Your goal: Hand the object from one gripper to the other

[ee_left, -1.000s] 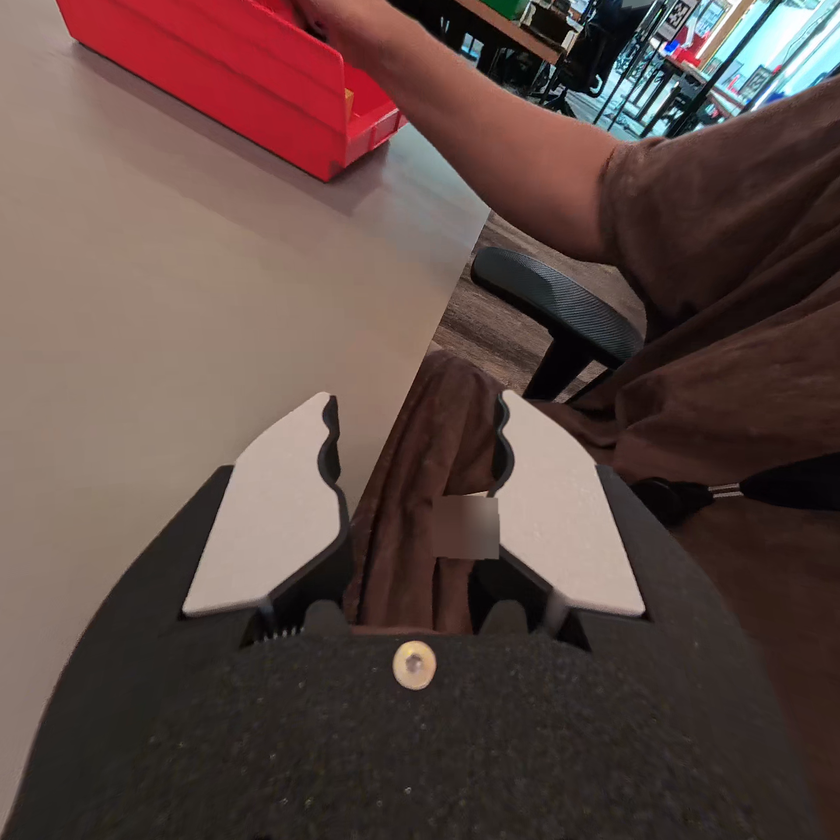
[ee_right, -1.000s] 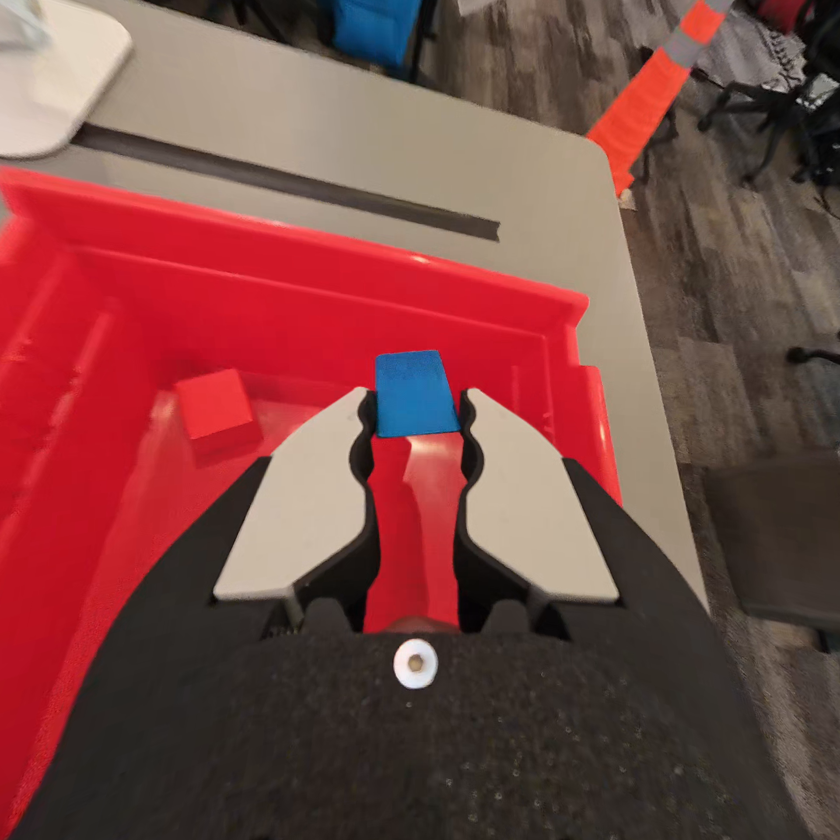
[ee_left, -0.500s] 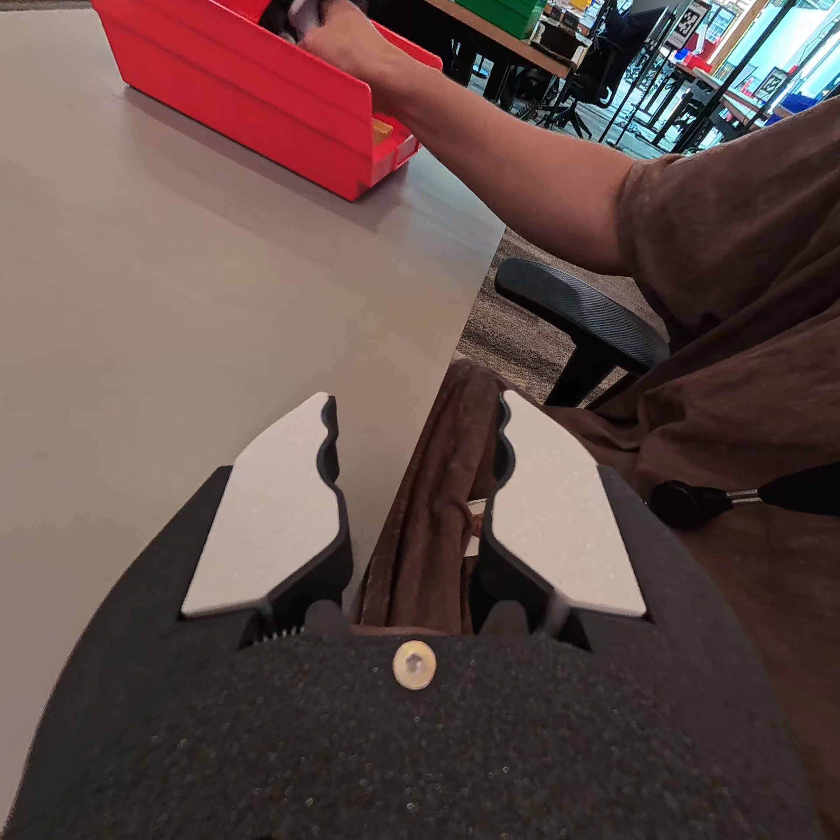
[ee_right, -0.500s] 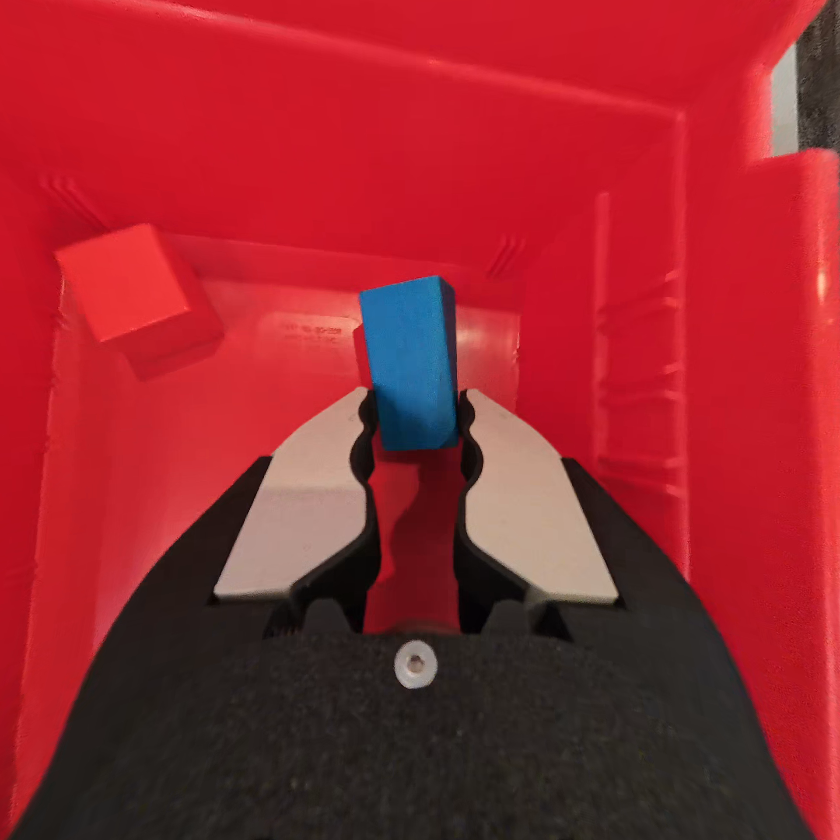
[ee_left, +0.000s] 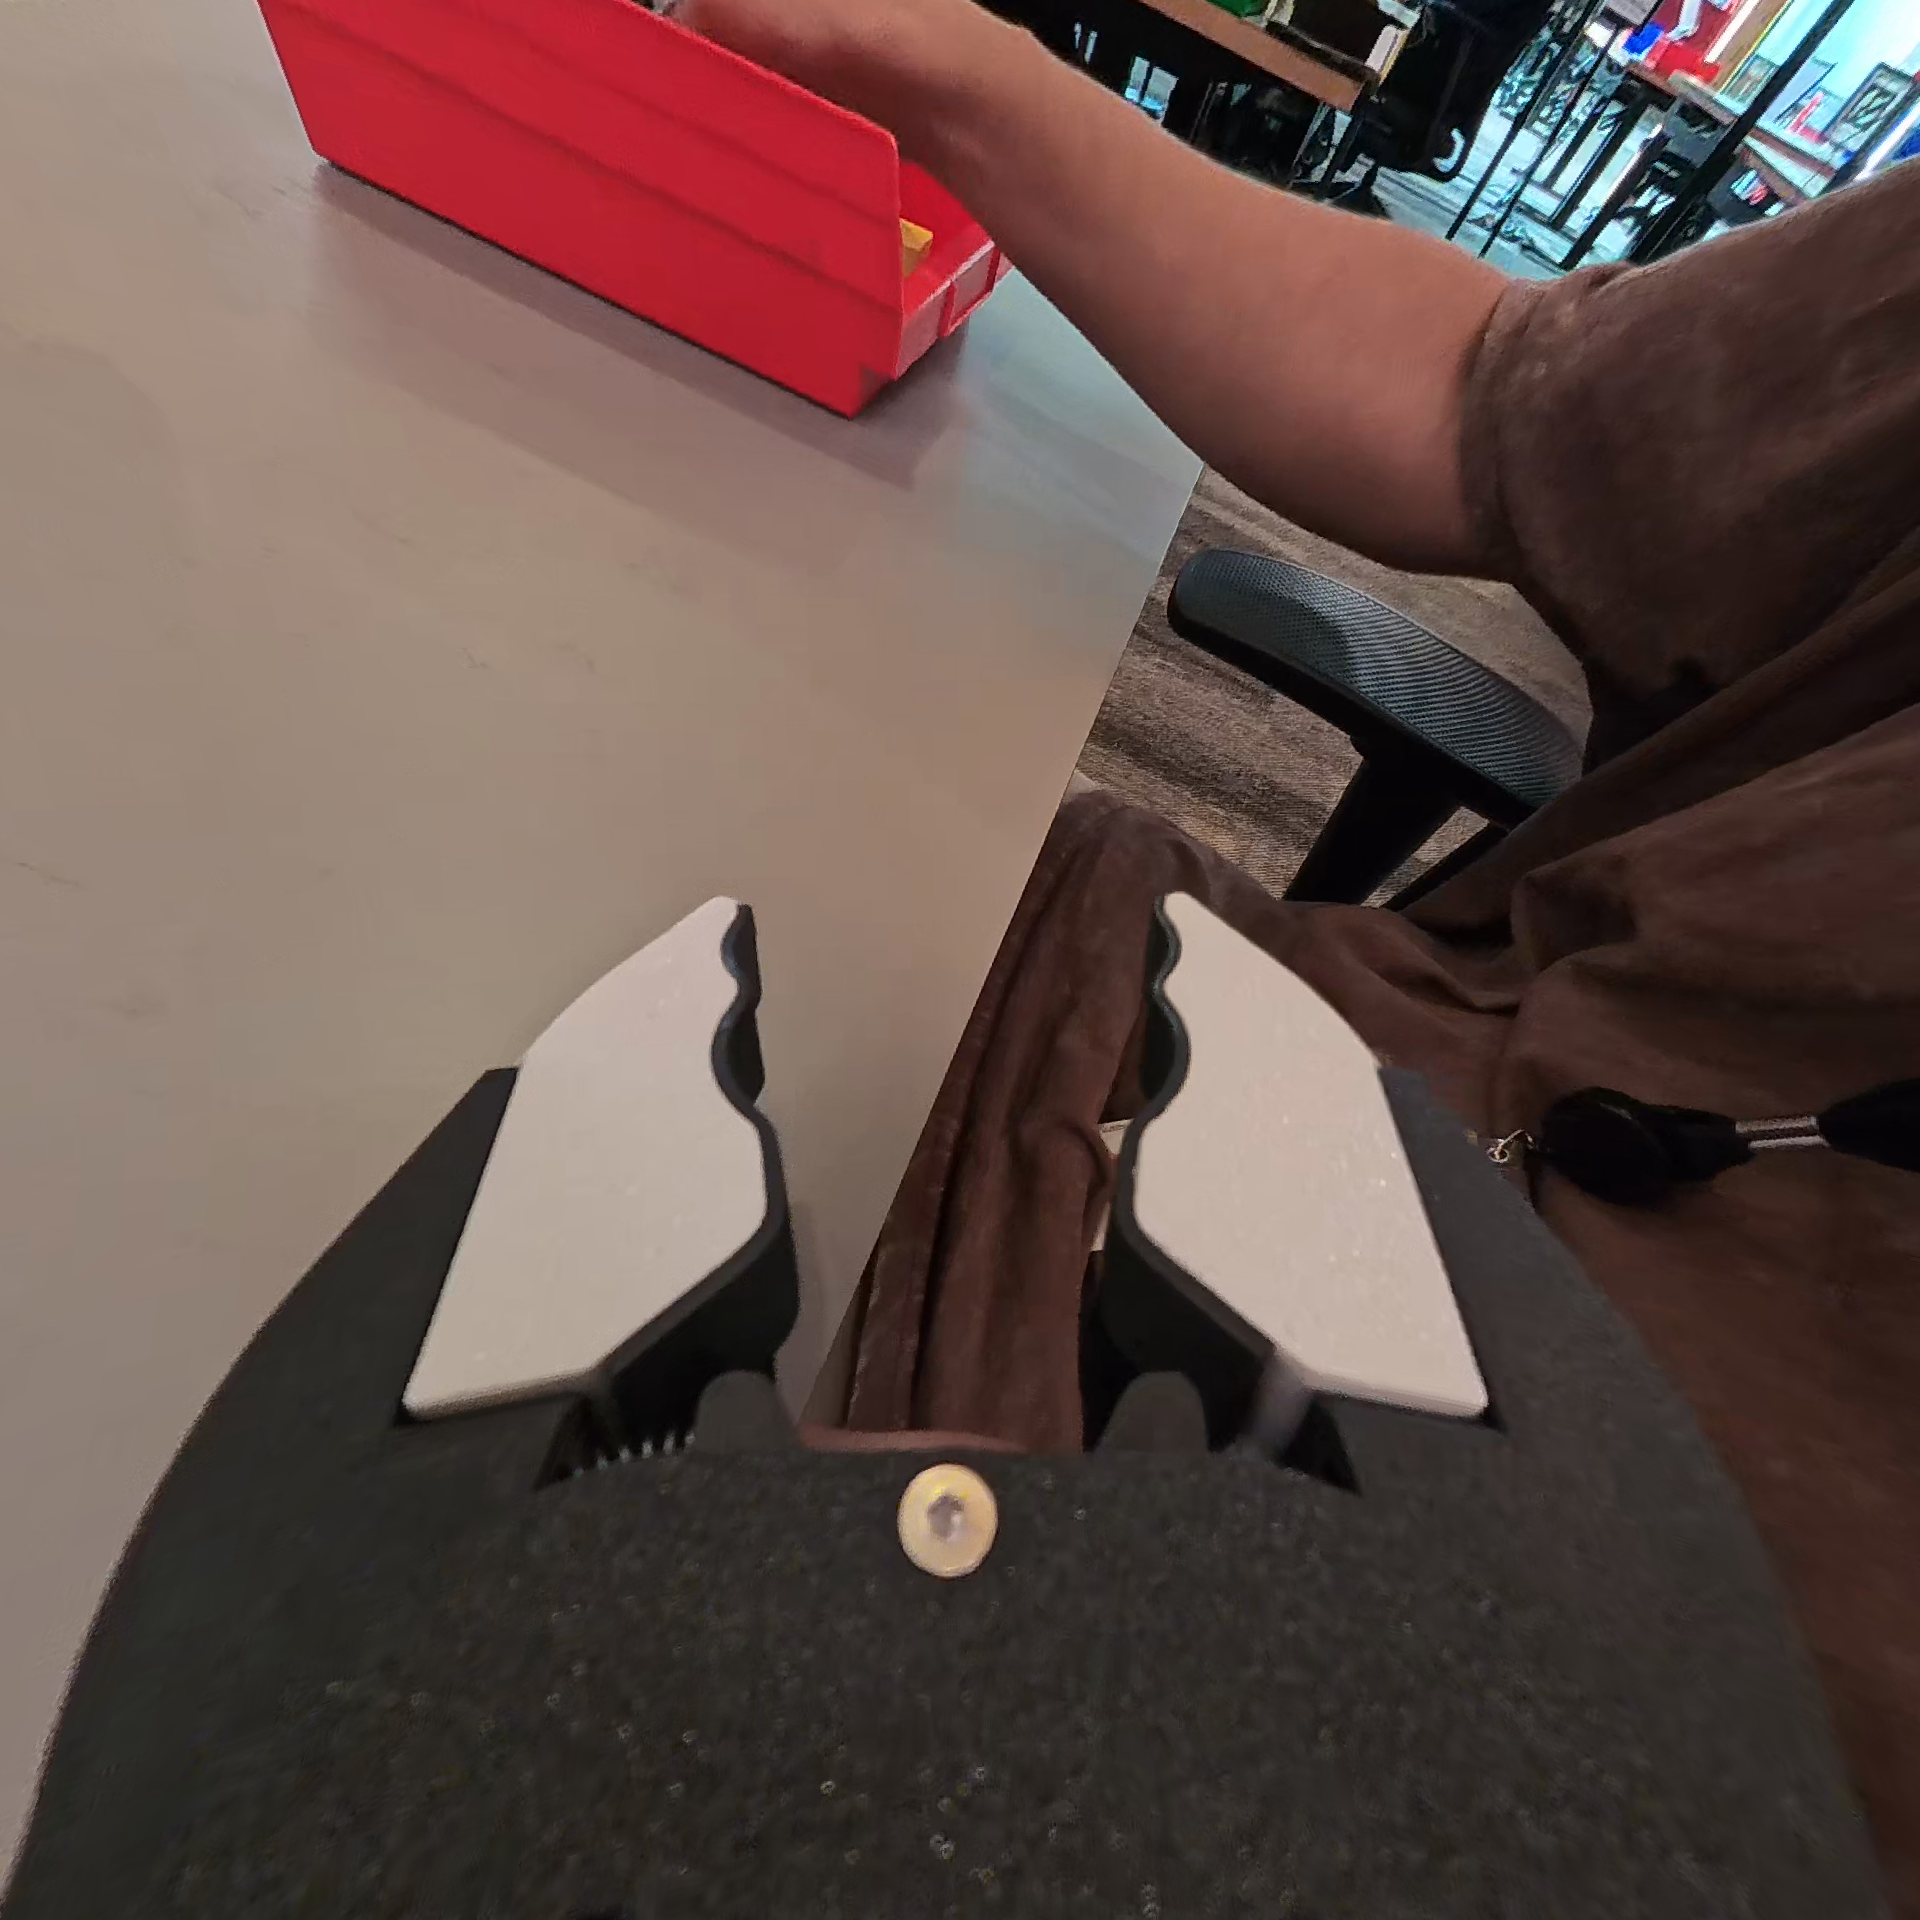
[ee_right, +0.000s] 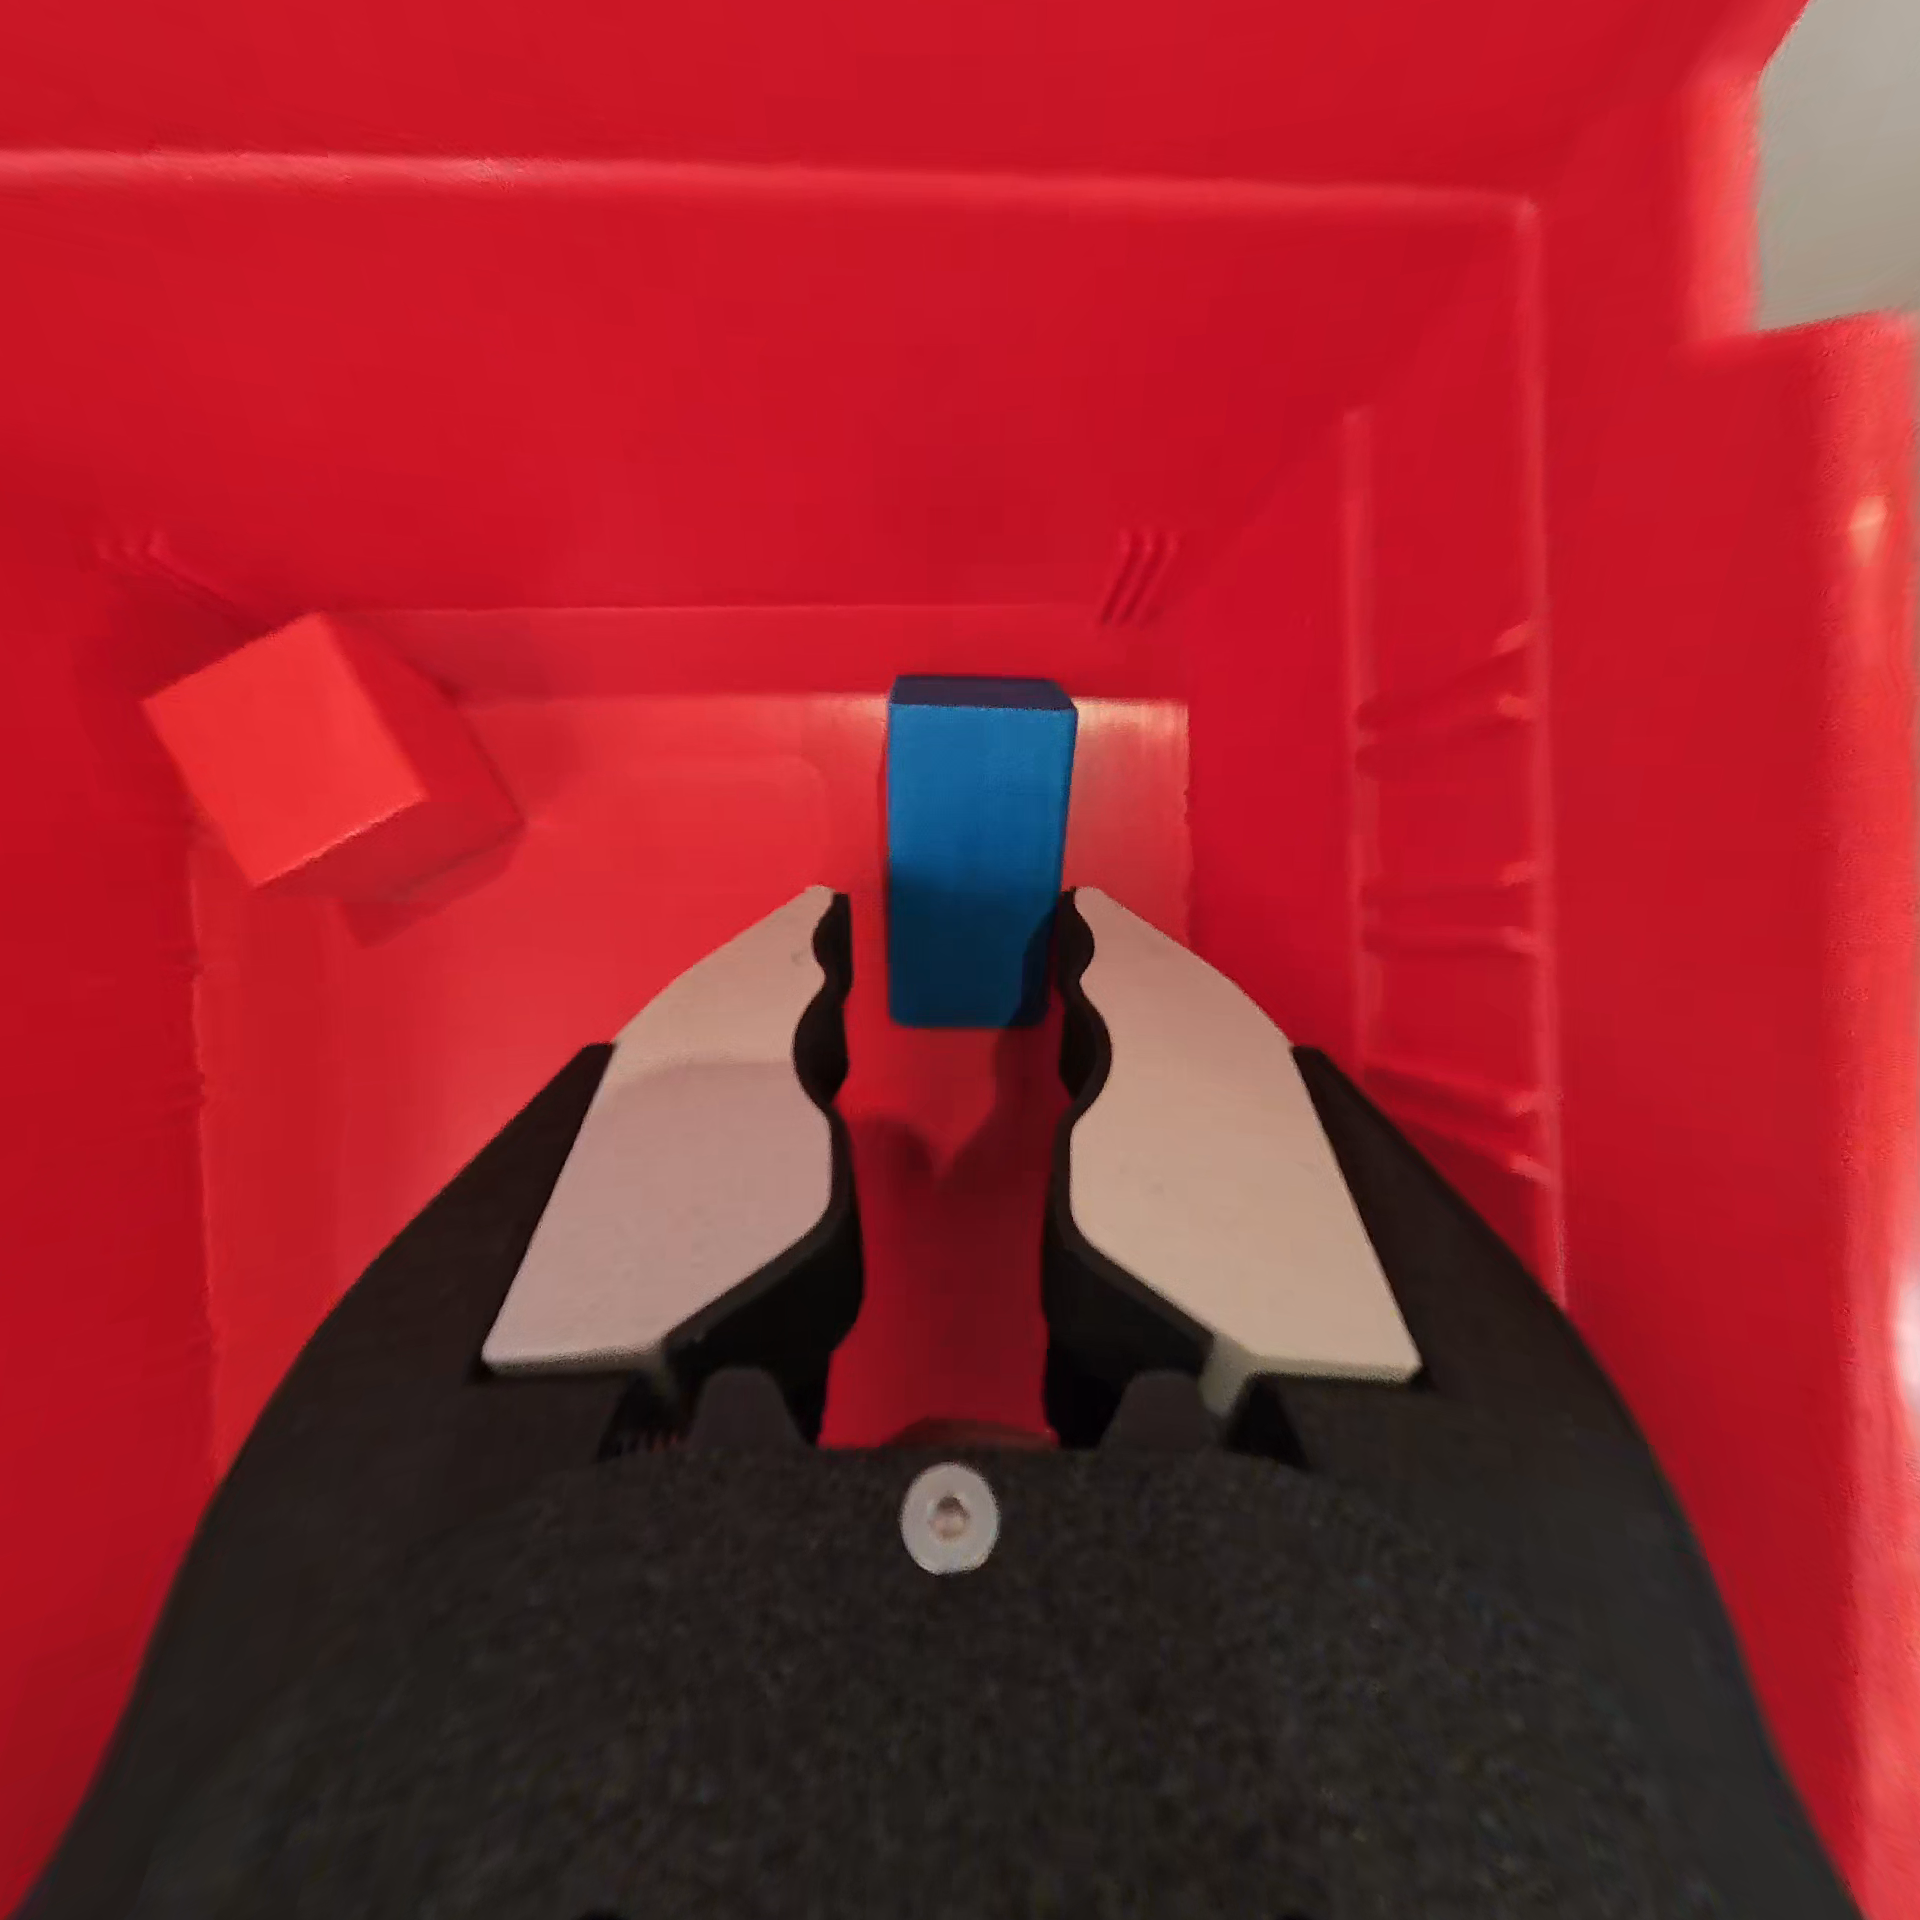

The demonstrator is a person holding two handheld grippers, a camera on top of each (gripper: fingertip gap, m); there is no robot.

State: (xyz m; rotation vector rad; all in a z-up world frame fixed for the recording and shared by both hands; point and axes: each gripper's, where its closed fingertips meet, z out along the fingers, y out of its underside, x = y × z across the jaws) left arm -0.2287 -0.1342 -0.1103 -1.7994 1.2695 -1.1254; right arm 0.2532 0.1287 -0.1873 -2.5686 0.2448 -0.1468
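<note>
Reaching into the red bin [ee_right: 935, 364] on my grey table [ee_left: 416, 675].
Right gripper [ee_right: 953, 914] narrow, straddling the blue block's [ee_right: 977, 831] near end; contact unclear. Red cube [ee_right: 301, 748] back-left. Left gripper [ee_left: 953, 925] wide, empty, over the table edge.

A glossy red plastic bin [ee_right: 935, 343] fills the right wrist view; in it a saturated blue rectangular block [ee_right: 977, 831] stands right of a matte red cube [ee_right: 291, 748]. The right tool [ee_right: 951, 925] has pale grey fingers [ee_right: 707, 1143] edged in black, on a speckled black body. In the left wrist view, the left tool [ee_left: 951, 935] matches, over a plain light grey bench [ee_left: 416, 623]. A brown shirt [ee_left: 1714, 520] and a black mesh-patterned chair armrest [ee_left: 1382, 665] lie right.
</note>
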